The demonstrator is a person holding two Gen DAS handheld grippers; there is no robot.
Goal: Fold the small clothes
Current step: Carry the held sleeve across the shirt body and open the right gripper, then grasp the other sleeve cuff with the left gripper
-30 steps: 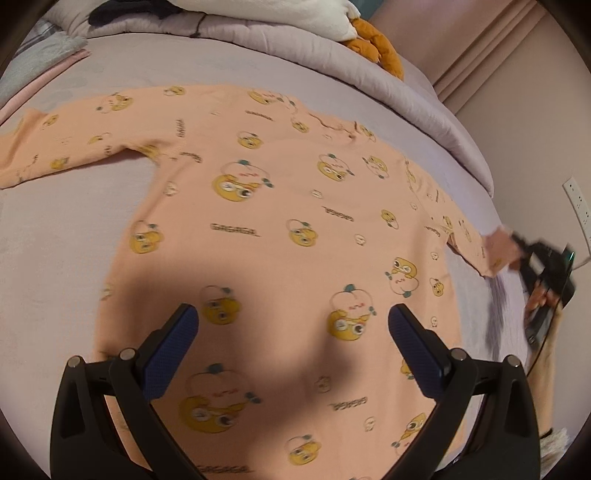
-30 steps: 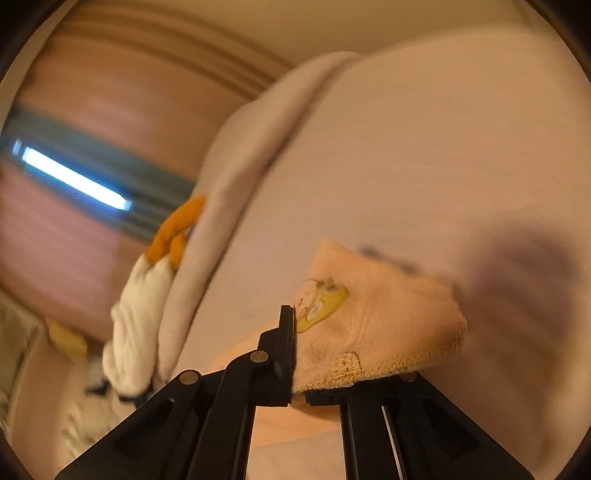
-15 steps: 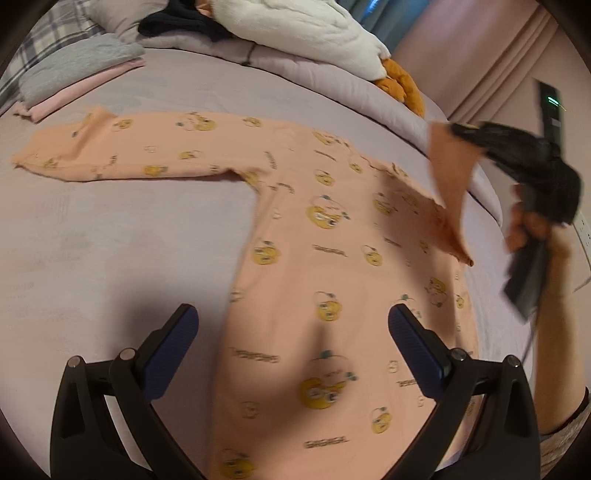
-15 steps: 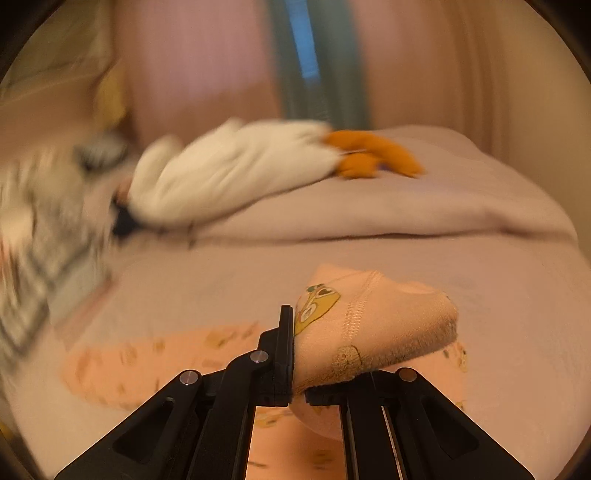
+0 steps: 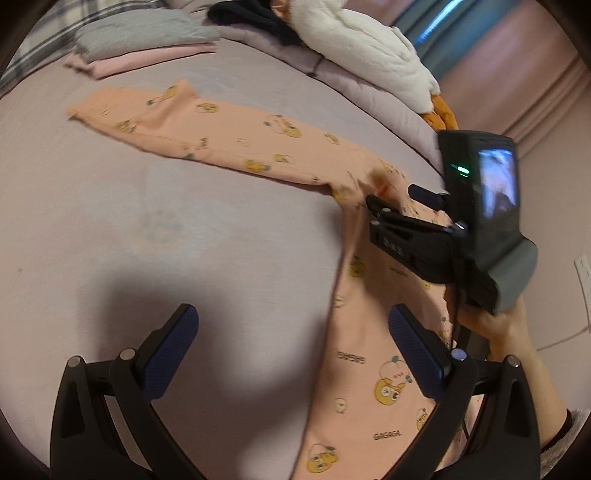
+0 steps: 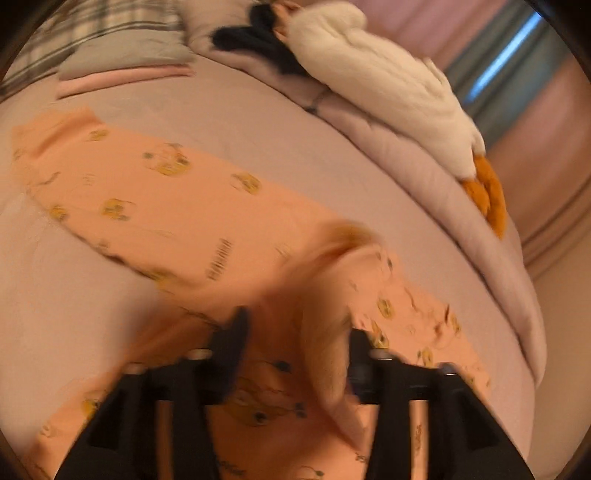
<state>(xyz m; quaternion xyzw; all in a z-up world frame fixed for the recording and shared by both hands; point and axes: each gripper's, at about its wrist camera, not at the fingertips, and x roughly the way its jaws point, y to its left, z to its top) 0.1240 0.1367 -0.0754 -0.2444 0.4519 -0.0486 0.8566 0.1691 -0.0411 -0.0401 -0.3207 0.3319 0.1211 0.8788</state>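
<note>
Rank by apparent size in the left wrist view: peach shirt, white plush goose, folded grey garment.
1. peach shirt, largest.
2. white plush goose.
3. folded grey garment, smallest.
Goose and garment lie farther away, partly cropped, so their order is unsure.

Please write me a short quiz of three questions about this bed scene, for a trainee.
1. True or false: the left tool grips the peach shirt.
2. Where does the white plush goose lie? A) on the rolled duvet B) on the shirt C) on the floor
3. Fill in: the folded grey garment rests on a folded ___ one.
Key: 1 false, its jaws stand open and hold nothing; 2 A; 3 pink.
</note>
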